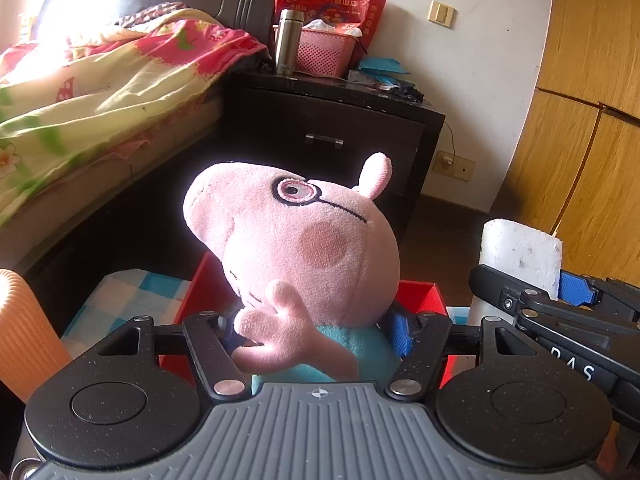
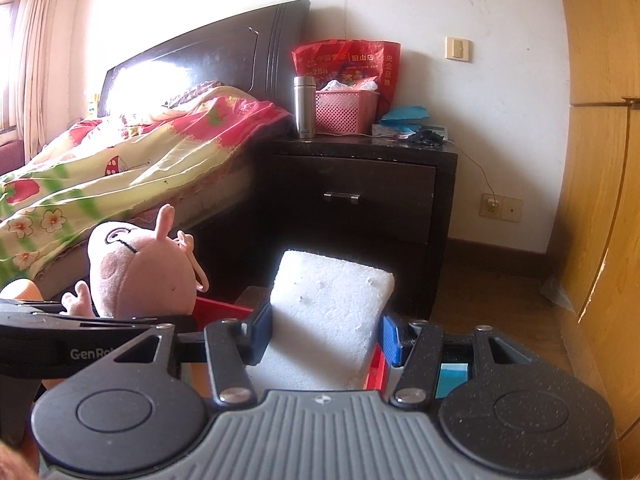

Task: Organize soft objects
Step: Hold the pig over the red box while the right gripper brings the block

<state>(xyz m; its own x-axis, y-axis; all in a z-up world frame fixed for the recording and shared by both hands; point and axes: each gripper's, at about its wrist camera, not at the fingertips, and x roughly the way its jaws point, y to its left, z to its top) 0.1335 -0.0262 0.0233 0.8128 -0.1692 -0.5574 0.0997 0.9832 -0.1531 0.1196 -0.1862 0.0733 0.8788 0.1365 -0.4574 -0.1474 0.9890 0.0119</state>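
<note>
Left gripper (image 1: 316, 336) grips the pig toy (image 1: 296, 240) by its teal body, head upright, over the red box (image 1: 424, 296); we judge this suits lowering it in. Right gripper (image 2: 324, 340) squeezes the white foam block (image 2: 332, 312) at its sides, also above the box.

White letters "GenRo", cut off after that, stand on the black body of the left gripper (image 2: 80, 344), seen to the left of the right gripper (image 2: 326, 340). In the left wrist view, "D A S" shows on the right gripper's body, off to the right. Far ahead, the red bag (image 2: 352, 60) carries yellow Chinese print and "28", too small to read surely.
</note>
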